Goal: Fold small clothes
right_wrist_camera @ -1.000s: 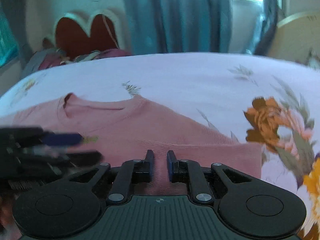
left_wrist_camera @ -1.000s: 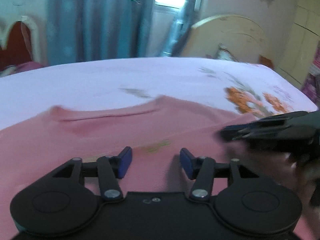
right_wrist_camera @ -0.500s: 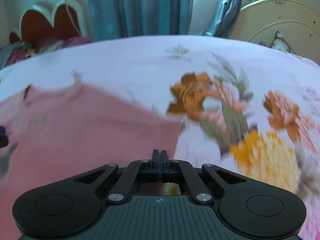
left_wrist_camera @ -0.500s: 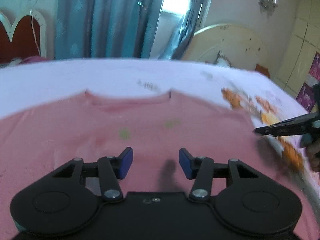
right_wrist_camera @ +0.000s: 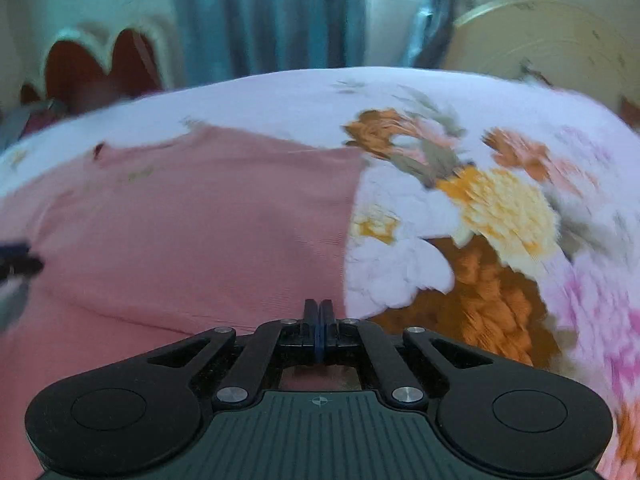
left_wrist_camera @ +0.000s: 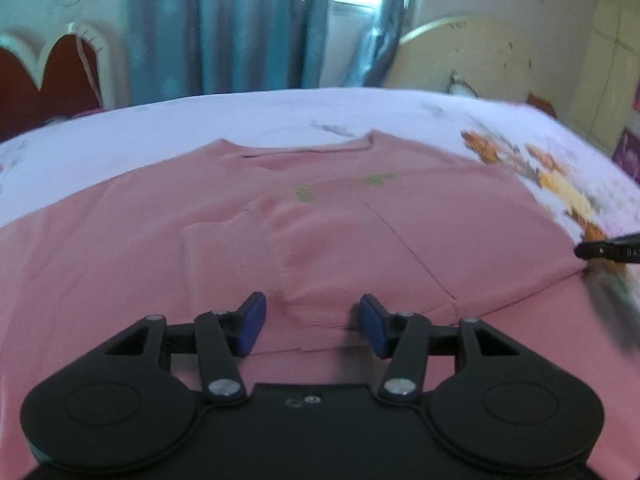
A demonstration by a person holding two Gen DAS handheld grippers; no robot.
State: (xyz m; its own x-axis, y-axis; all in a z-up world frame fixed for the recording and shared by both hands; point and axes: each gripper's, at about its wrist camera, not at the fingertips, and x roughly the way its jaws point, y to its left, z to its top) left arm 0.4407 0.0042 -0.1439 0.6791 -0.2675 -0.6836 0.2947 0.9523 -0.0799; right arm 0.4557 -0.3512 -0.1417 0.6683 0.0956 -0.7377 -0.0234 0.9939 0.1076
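A pink shirt (left_wrist_camera: 280, 232) lies spread flat across a bed (left_wrist_camera: 200, 120) dressed in a pale floral sheet, neckline toward its far edge.

Barely any readable text. Left wrist view, far right edge mid-height: tip of the right gripper (left_wrist_camera: 608, 250) carries pale embossed lettering, approx. "DA…", cut off by the frame edge and blurred, so the rest can't be made out. Green marks on the pink shirt (left_wrist_camera: 304, 194), center of frame just under the neckline, are too smeared to tell if they're letters or a motif. Right wrist view: nothing legible; only a small crosshair symbol on the gripper body, bottom center.
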